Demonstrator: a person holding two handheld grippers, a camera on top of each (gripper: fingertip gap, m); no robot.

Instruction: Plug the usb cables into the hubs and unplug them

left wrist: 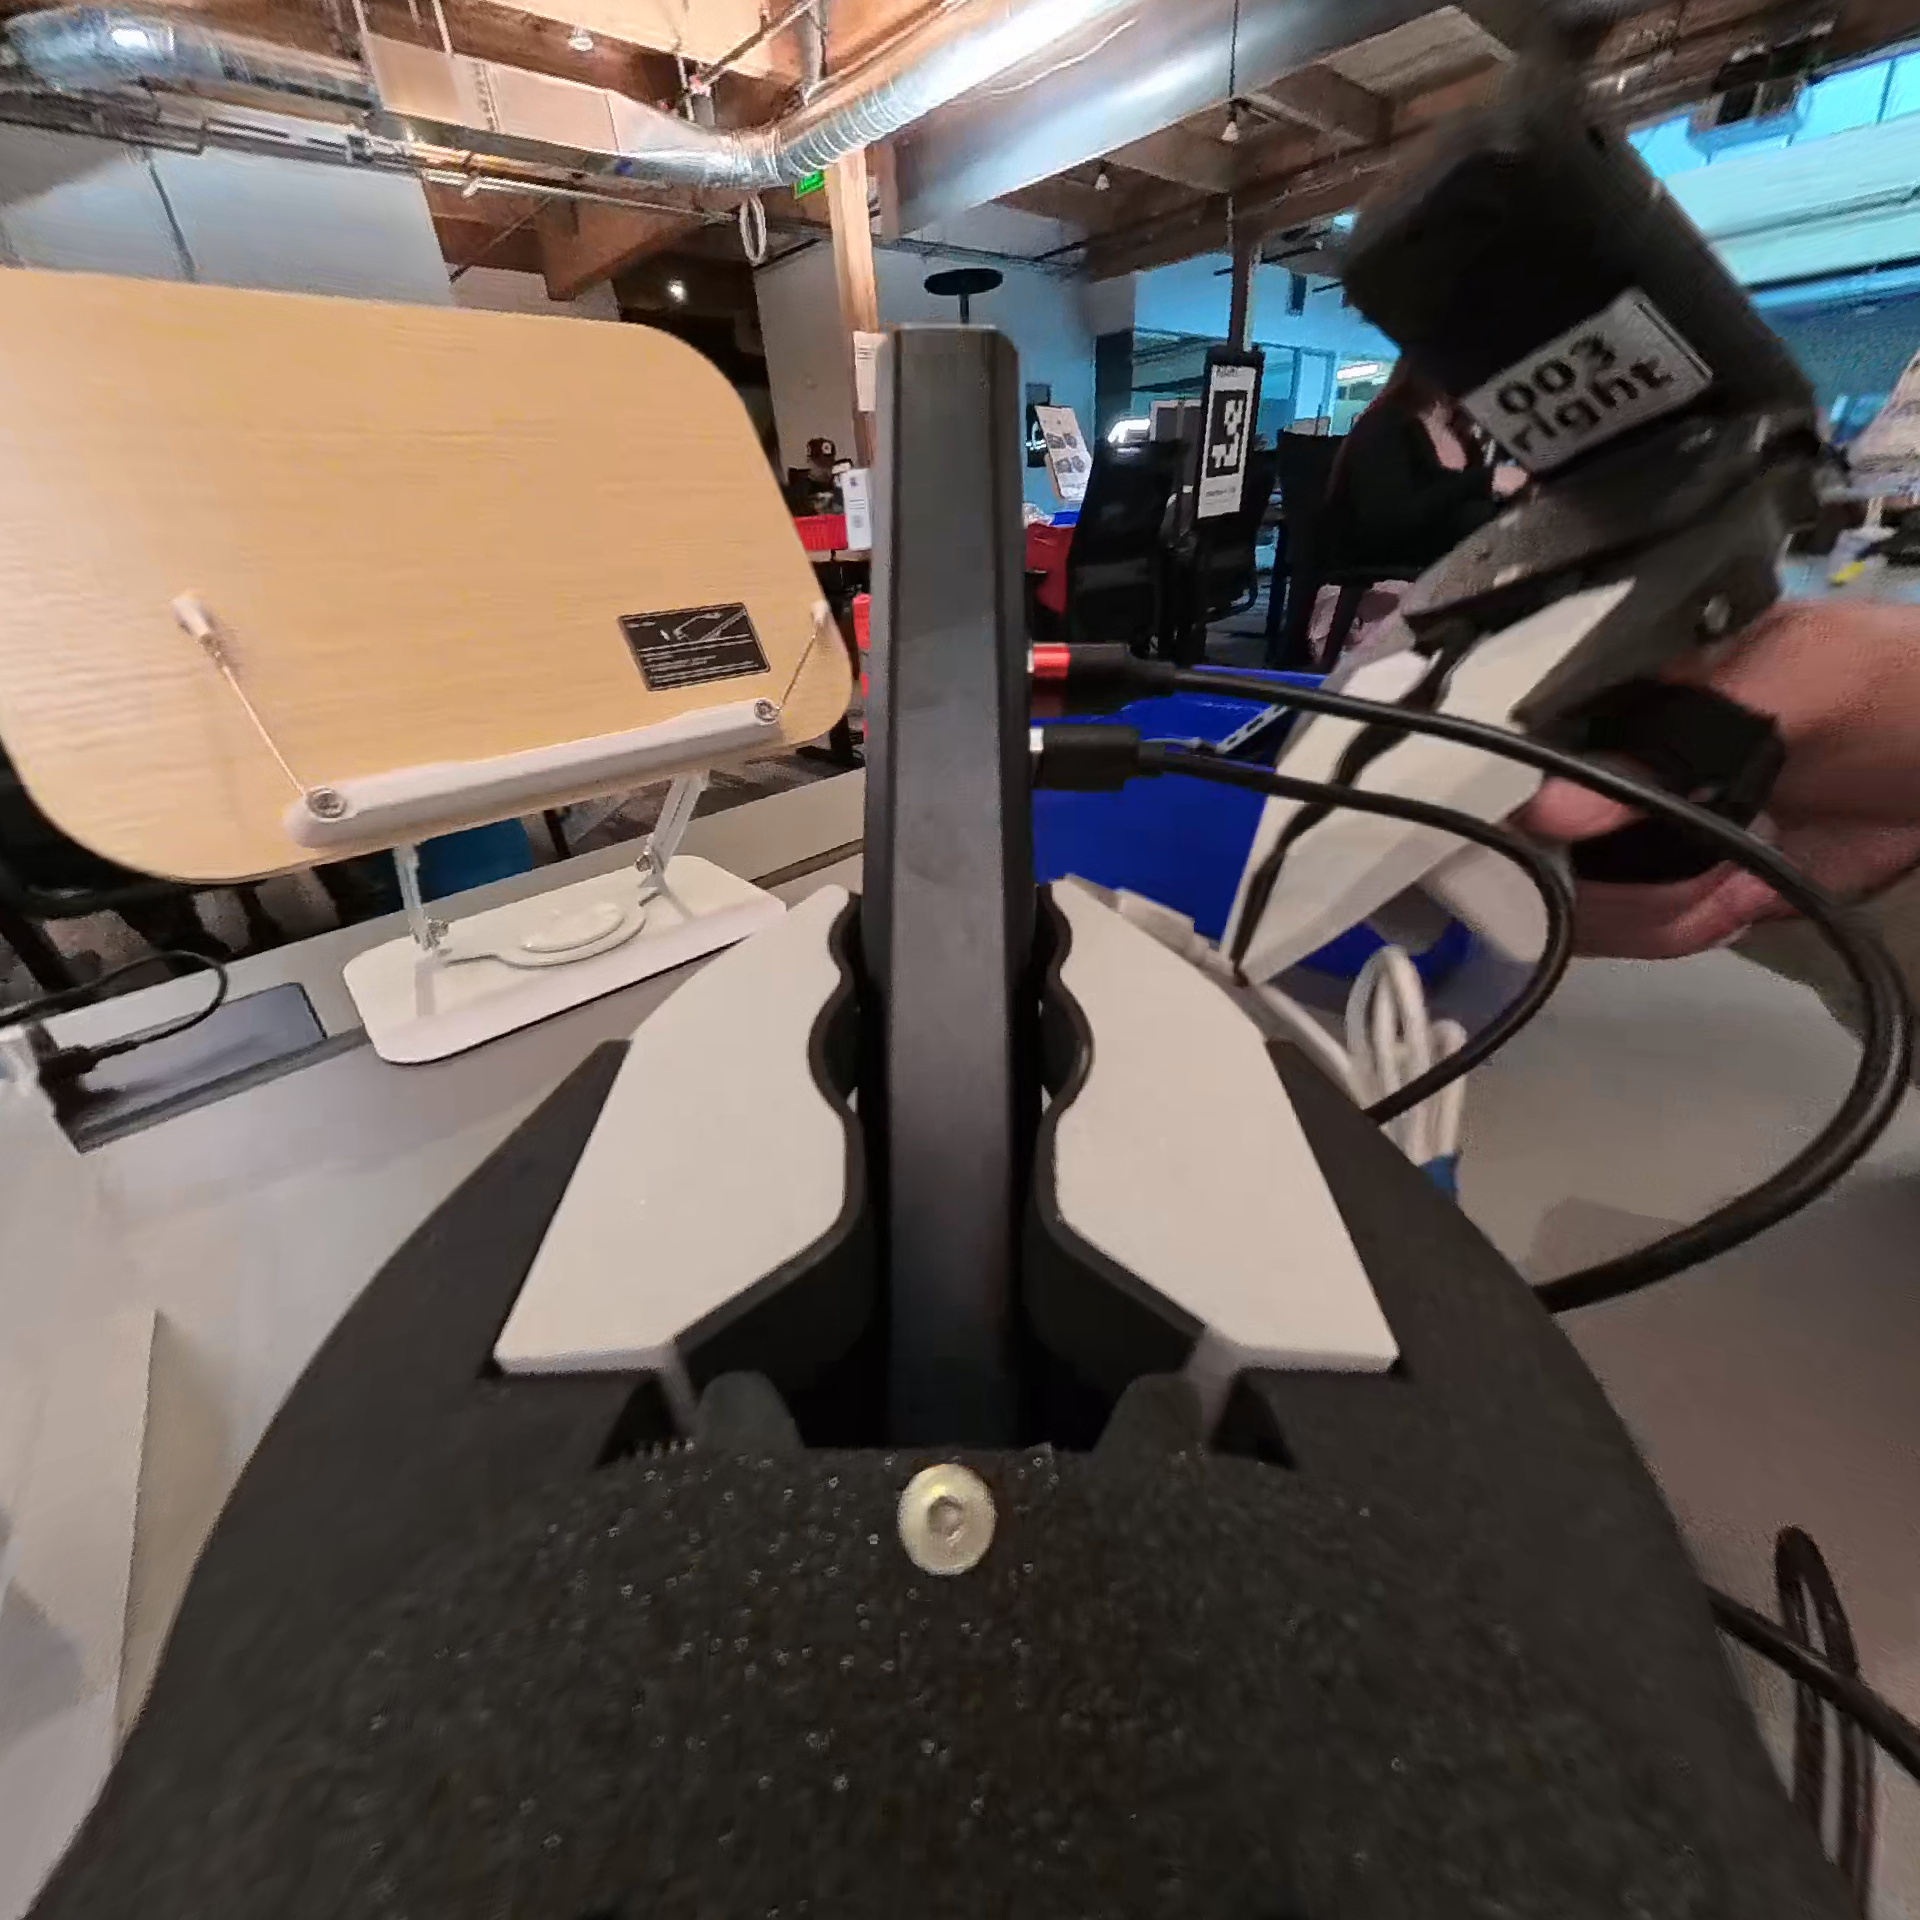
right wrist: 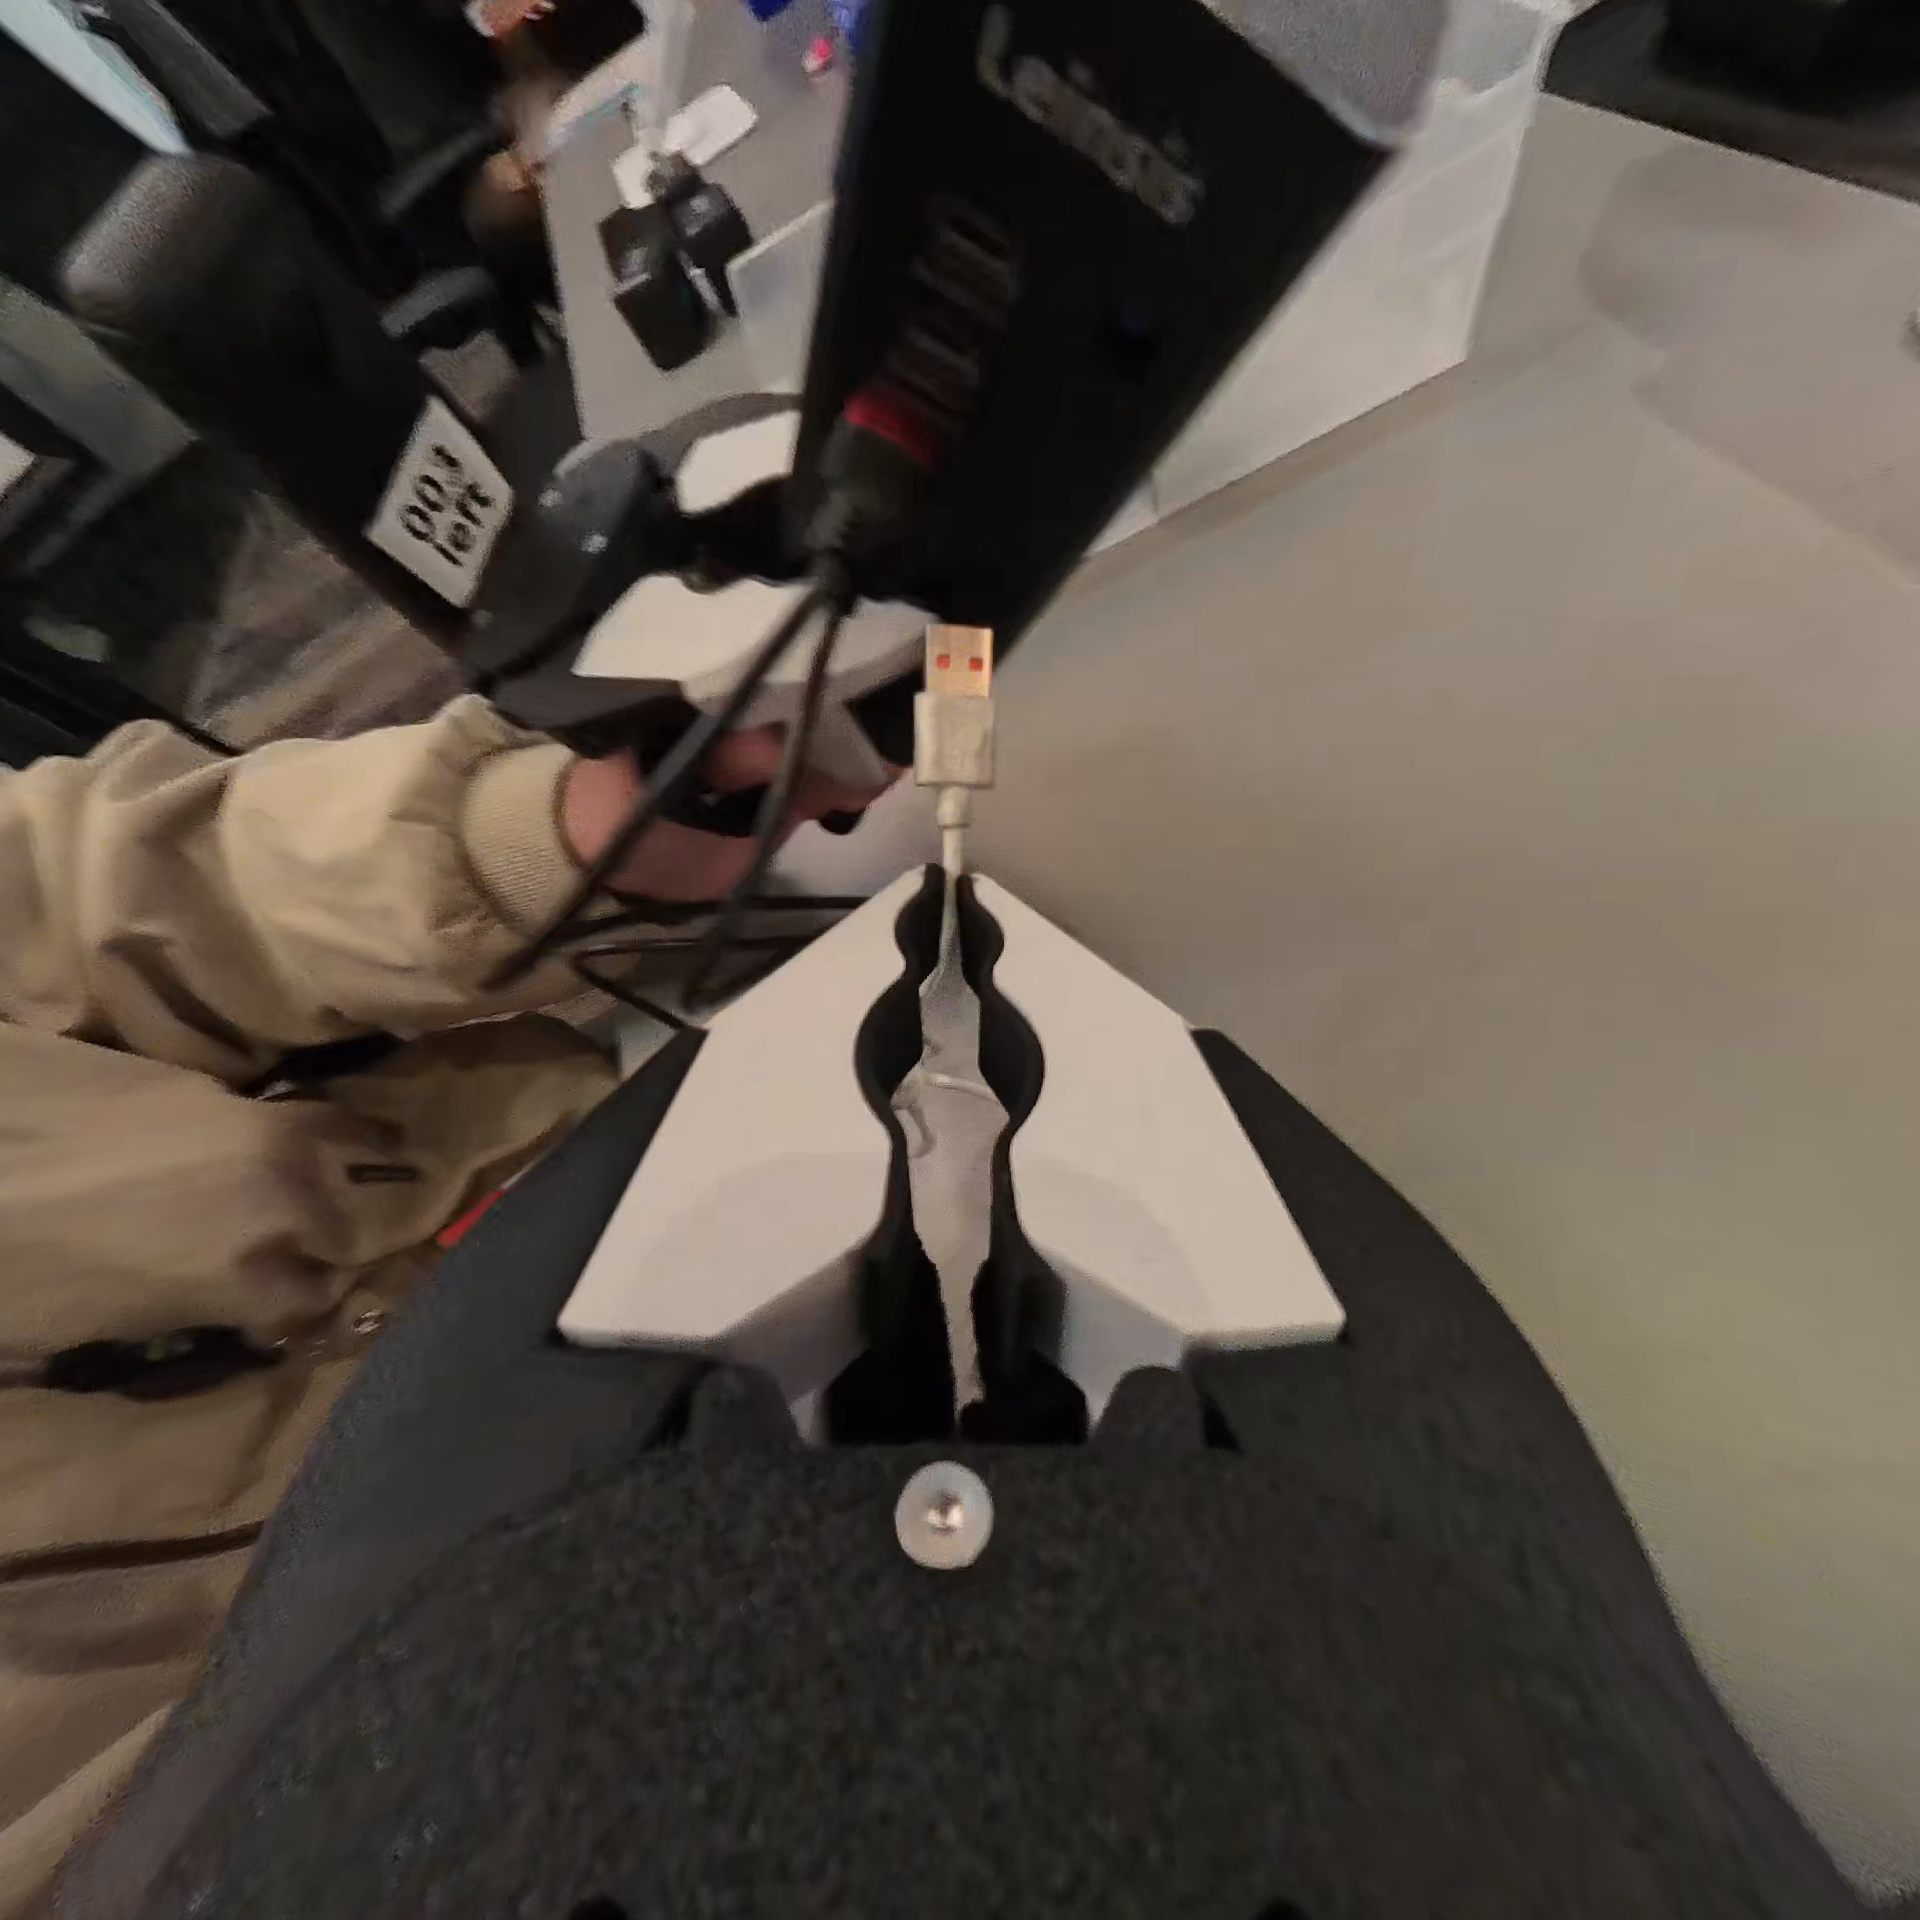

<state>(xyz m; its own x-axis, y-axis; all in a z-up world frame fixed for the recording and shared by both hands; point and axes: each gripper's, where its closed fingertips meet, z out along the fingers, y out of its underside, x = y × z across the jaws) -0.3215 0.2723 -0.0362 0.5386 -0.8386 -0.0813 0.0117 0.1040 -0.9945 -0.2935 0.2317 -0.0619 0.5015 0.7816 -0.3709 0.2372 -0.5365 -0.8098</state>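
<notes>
With the left gripper (left wrist: 948, 997) clamping the black hub (left wrist: 945, 727) upright, the right gripper (right wrist: 951, 894), pinching the white cable (right wrist: 954, 831) just below the hub, should square its plug (right wrist: 958, 665) before pushing in.

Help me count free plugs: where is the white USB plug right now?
In the right wrist view, the white USB plug sits just beyond the right tool, which pinches its cable, unplugged, just below the black hub.

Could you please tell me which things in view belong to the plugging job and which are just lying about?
In use: tall black hub in left tongs; two plugged black cables; silver USB plug in right tongs.

Lying about: wooden book stand; blue bin; white cable bundle.
</notes>
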